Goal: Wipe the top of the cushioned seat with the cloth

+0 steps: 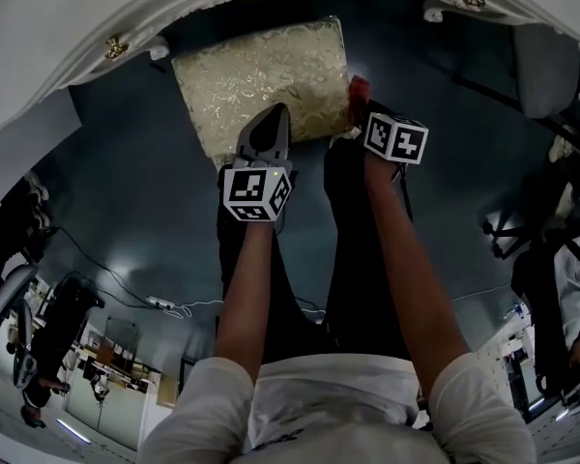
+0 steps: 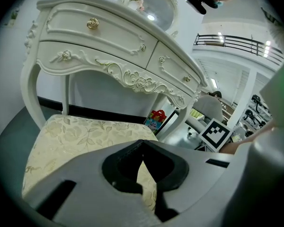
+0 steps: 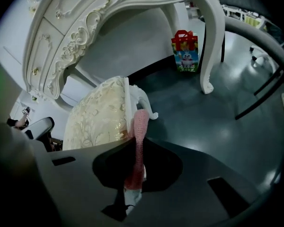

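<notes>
Showed the left gripper (image 1: 275, 116) over the near edge of the cushioned seat (image 1: 261, 75), jaws closed tip to tip with nothing between them. Showed only the seat's cream, leaf-patterned top through the gap behind the tips in the left gripper view. Could not tell whether those tips touched the fabric. Showed the pink cloth (image 3: 139, 126) pinched in the right gripper (image 3: 135, 145), jaws clamped on its lower end, the rest standing ahead of them as a narrow strip. Placed that cloth at the seat's right side near the close corner, just beside the cushion's edge and the seat's white frame (image 3: 141, 96) — off the top surface. Set the seat at the front of a white carved dressing table (image 2: 109, 37) with gold knobs, on a dark floor (image 3: 217, 122). Included a bright gift bag (image 3: 185, 51) on the floor by a table leg — well apart from both grippers.
</notes>
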A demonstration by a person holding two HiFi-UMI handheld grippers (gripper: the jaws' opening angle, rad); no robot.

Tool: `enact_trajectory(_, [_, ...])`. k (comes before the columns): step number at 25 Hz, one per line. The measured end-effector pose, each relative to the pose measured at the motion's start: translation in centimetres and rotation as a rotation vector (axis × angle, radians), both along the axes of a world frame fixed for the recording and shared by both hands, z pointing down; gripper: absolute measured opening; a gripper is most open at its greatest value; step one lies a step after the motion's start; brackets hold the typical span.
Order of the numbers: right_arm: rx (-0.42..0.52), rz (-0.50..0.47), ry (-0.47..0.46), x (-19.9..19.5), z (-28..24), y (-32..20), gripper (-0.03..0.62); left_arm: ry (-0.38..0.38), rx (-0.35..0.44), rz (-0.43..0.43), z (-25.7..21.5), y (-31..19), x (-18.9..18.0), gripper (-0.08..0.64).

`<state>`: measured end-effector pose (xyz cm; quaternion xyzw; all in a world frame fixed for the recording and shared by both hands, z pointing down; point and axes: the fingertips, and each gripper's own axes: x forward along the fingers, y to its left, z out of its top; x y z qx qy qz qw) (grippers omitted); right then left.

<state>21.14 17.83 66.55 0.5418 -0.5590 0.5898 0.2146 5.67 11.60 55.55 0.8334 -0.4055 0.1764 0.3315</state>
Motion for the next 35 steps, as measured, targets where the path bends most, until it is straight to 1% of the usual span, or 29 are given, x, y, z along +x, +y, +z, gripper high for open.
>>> enact_trajectory(2, [0.002,-0.009,0.002,-0.2,-0.5,-0.4,0.028,0.001,0.004,-0.017,-0.5,-0.2,-0.8,0.012])
enact_trajectory(5, [0.037,0.006,0.015,-0.2,-2.5,-1.1,0.028,0.001,0.01,-0.051,-0.9,-0.5,-2.2,0.012])
enact_trajectory(8, [0.1,-0.015,-0.016,-3.0,-5.6,-1.6,0.028,-0.01,0.011,-0.09,-1.4,-0.9,-5.0,0.012])
enact_trajectory(11, [0.13,-0.065,-0.082,-8.2,-7.4,-1.7,0.028,-0.026,0.026,-0.126,-2.0,-1.5,-8.6,0.012])
enact_trajectory(14, [0.138,-0.113,-0.157,-15.0,-7.4,-1.8,0.028,-0.046,0.035,-0.174,-2.3,-1.8,-12.9,0.012])
enact_trajectory(17, [0.128,-0.173,-0.233,-22.5,-6.9,-1.9,0.028,-0.067,0.028,-0.218,-2.0,-1.5,-17.8,0.012])
enact_trajectory(20, [0.117,-0.26,-0.289,-29.3,-6.5,-2.0,0.028,-0.088,0.016,-0.247,-1.6,-1.0,-22.2,0.012])
enact_trajectory(22, [0.095,-0.3,-0.323,-33.2,-6.2,-1.8,0.028,-0.098,0.009,-0.257,-1.5,-0.6,-24.5,0.012])
enact_trajectory(24, [0.068,-0.341,-0.333,-36.2,-5.7,-1.8,0.028,-0.102,0.005,-0.272,-1.5,-0.4,-26.4,0.012])
enact_trajectory(26, [0.036,-0.398,-0.306,-38.0,-4.9,-1.7,0.028,-0.104,0.0,-0.288,-1.5,-0.3,-27.8,0.012])
enact_trajectory(29, [-0.002,-0.449,-0.272,-38.7,-3.8,-1.6,0.028,-0.1,-0.005,-0.301,-1.4,-0.3,-28.5,0.012])
enact_trajectory(32, [-0.006,-0.474,-0.289,-38.9,-3.7,-1.5,0.026,-0.096,-0.008,-0.304,-1.2,-0.4,-28.2,0.012])
enact_trajectory(35, [0.001,-0.477,-0.292,-38.1,-3.6,-1.4,0.026,-0.086,-0.019,-0.293,-0.6,-0.5,-26.9,0.012])
